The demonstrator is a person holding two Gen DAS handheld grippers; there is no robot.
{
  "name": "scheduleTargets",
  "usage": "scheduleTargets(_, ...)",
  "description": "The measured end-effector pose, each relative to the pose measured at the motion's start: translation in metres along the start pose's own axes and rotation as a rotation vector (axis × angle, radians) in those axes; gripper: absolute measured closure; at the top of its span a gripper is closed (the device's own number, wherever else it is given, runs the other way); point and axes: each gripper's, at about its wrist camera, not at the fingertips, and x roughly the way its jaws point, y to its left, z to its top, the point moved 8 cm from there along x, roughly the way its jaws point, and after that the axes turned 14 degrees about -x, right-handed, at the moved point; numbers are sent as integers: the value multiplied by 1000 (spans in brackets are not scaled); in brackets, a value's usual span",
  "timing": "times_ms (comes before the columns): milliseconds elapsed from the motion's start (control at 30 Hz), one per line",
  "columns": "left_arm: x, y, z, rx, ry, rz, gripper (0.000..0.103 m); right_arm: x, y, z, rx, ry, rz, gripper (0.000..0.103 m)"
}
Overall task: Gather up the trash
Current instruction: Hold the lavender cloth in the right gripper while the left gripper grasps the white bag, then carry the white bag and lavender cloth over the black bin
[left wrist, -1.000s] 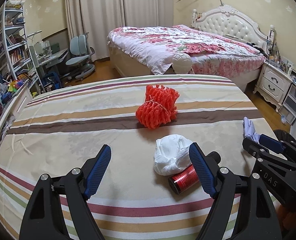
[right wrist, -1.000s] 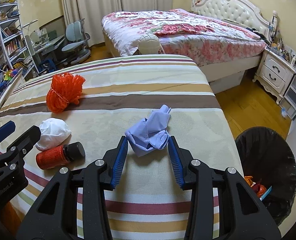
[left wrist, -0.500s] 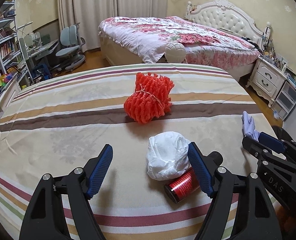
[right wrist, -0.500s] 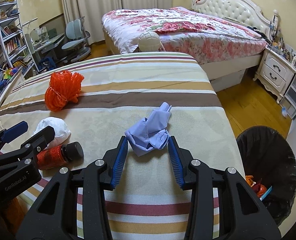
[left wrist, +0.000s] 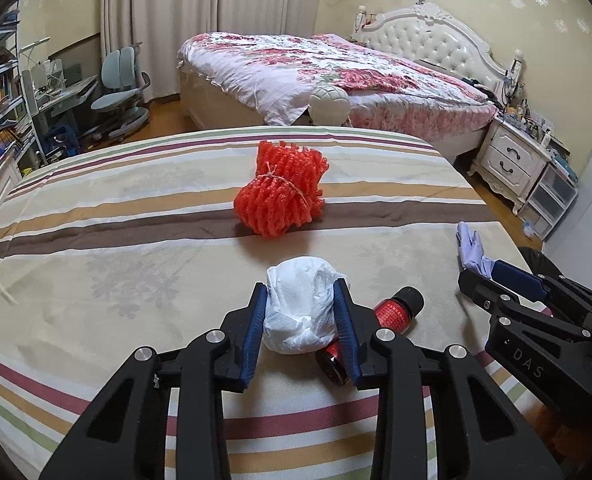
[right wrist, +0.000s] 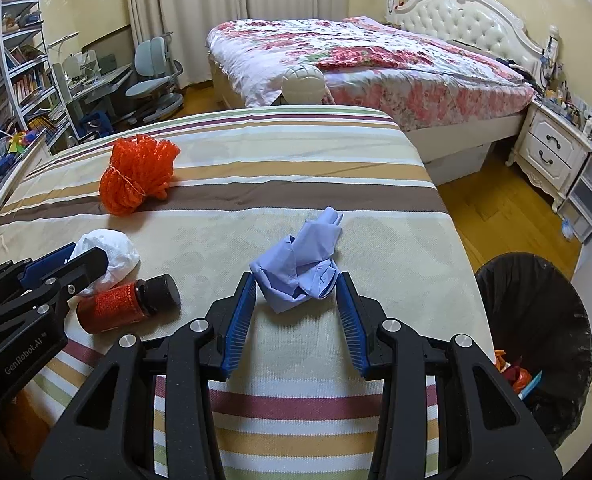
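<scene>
My left gripper point(left wrist: 301, 304) is shut on a crumpled white tissue wad point(left wrist: 299, 312) that rests on the striped bedcover point(left wrist: 136, 264). A red bottle with a black cap point(left wrist: 388, 316) lies against the right finger. My right gripper point(right wrist: 296, 296) is shut on a crumpled blue glove point(right wrist: 302, 260), also on the cover. An orange foam net point(left wrist: 282, 196) lies farther back; it also shows in the right wrist view point(right wrist: 138, 174). The tissue point(right wrist: 110, 254) and bottle point(right wrist: 130, 304) show at left in the right wrist view.
A black-lined trash bin point(right wrist: 536, 336) with some scraps stands on the wood floor right of the bed edge. A floral bed point(left wrist: 336, 72), white nightstand point(left wrist: 508, 160), desk chair point(left wrist: 120, 88) and bookshelf point(right wrist: 20, 76) lie beyond.
My left gripper moved forward and closed its fingers onto the white tissue wad. The right gripper stayed around the blue glove.
</scene>
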Motion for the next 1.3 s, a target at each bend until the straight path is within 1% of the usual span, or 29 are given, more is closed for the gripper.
scheduleTargets(200,-16,13,3,-23,-35,20,69,-8,6,-3,-9,-9,1,62)
scheduleTargets(400,-37,16,0,-28,-78,34,69,-24,7,-11,-8,-24,-3,62)
scheduleTargets(633,-54,6,-8,-27,-108,27,69,-49,-2,-18,3,-54,-22,63)
scheduleTargets(867,-72,-11,-13,2,-145,11,69,-73,-13,-26,22,-89,-40,63)
scheduleTargets(933,-76,-18,-14,14,-161,6,69,-79,-17,-27,29,-97,-44,68)
scheduleTargets(967,-78,-22,-13,20,-168,2,69,-81,-19,-28,32,-98,-43,77)
scheduleTargets(1067,-84,-37,-14,43,-185,-20,69,-86,-28,-33,44,-100,-53,77)
scheduleTargets(1167,-81,-48,-16,60,-188,-31,69,-79,-35,-39,65,-80,-54,77)
scheduleTargets(1300,-74,-53,-21,76,-170,-29,69,-69,-37,-47,88,-53,-22,77)
